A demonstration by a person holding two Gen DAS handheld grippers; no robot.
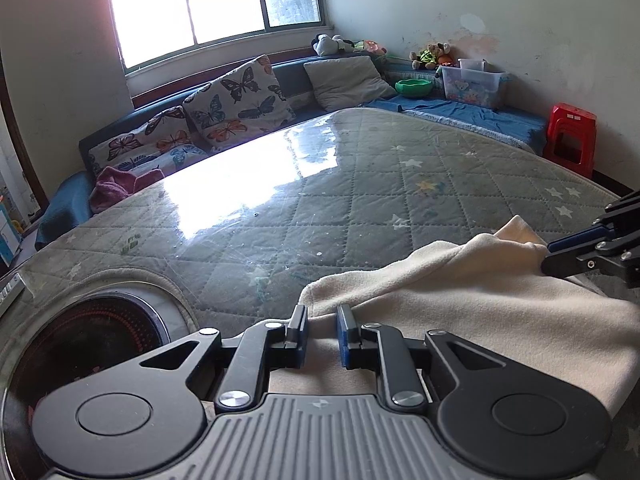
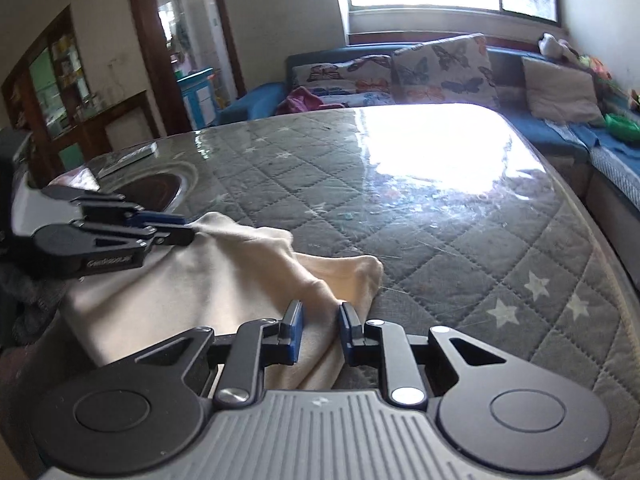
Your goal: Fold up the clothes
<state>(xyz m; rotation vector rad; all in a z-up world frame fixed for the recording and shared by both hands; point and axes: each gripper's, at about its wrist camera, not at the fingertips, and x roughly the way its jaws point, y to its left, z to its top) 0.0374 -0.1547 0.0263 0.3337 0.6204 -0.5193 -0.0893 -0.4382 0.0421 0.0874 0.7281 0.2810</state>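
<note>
Cream garment (image 1: 460, 304) bunched at the near edge of a quilted, glass-topped table (image 1: 320, 184), pinched at one end between the narrowly parted jaws of the left gripper (image 1: 322, 334) and at the other between those of the right gripper (image 2: 320, 332), cloth sagging between.

Both wrist views share cream cloth (image 1: 460, 300), seemingly close

One cream garment (image 1: 460, 300), lower right of the left wrist view; two grippers, left (image 1: 322, 322) and right (image 2: 320, 320); two butterfly-print cushions (image 1: 240, 100) and one plain grey cushion (image 1: 346, 80) at upper centre; one green bowl (image 1: 414, 87); one red stool (image 1: 572, 136) at right.
</note>
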